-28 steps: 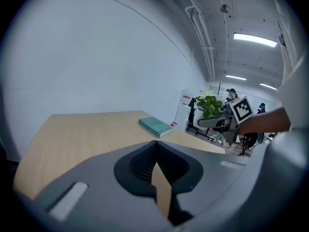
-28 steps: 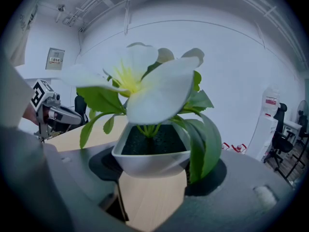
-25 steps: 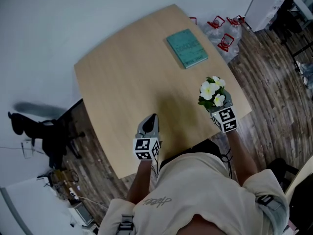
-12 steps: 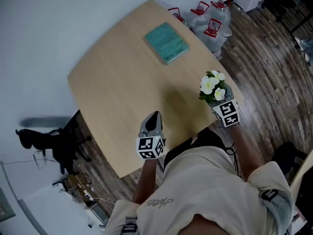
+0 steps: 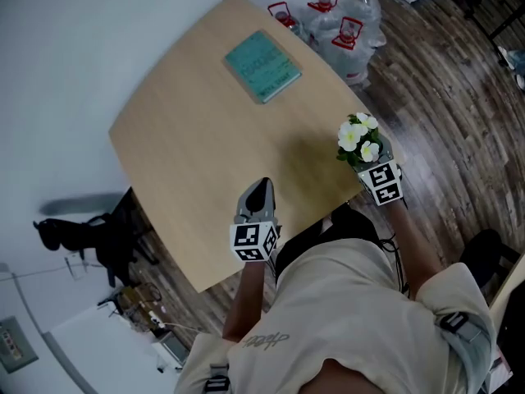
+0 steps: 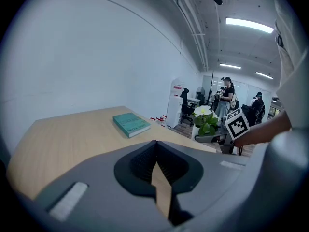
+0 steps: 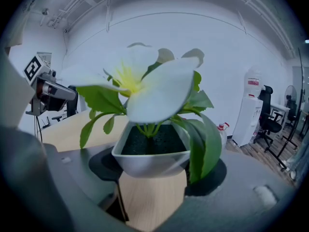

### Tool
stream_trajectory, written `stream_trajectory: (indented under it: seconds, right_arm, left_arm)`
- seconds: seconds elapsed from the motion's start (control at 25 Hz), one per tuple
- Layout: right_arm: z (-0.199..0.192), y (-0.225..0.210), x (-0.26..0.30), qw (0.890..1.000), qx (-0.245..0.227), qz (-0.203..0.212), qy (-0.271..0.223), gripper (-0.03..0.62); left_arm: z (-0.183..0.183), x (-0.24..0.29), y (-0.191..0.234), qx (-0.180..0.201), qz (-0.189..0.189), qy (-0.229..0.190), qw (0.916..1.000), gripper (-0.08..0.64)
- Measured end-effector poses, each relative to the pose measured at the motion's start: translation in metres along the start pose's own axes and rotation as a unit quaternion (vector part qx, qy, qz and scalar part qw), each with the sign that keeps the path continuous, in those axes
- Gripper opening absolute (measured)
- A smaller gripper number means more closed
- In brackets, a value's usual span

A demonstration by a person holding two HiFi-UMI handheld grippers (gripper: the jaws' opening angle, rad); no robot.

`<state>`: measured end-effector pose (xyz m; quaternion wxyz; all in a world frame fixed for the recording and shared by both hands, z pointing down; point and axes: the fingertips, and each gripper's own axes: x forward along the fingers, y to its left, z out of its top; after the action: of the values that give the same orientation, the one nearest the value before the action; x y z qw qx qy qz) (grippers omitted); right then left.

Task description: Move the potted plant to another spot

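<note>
office: swivel chair [image 7: 267, 114], water cooler [image 7: 250, 103]

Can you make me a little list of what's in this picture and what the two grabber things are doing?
table: light wood, rounded corners
book: green, lying flat on the far part of the table
potted plant: white flowers, green leaves, pale pot, at the table's right edge
right gripper: closed on the pot, one jaw on each side
left gripper: jaws together, holding nothing, over the table's near side
water bottles: on the wooden floor past the table, with red handles
</note>
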<state>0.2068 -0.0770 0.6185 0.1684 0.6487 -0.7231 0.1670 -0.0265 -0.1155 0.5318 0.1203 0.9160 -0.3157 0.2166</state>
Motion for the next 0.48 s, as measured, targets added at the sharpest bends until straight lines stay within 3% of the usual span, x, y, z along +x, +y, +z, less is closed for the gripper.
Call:
stream_trajectory:
  seconds: [0.48]
  right_arm:
    - [-0.056, -0.03, 0.008, 0.999, 0.018, -0.011, 0.03, 0.339]
  left_arm:
    - [0.001, 0.021, -0.026, 0.032, 0.004, 0.026, 0.9991, 0.015]
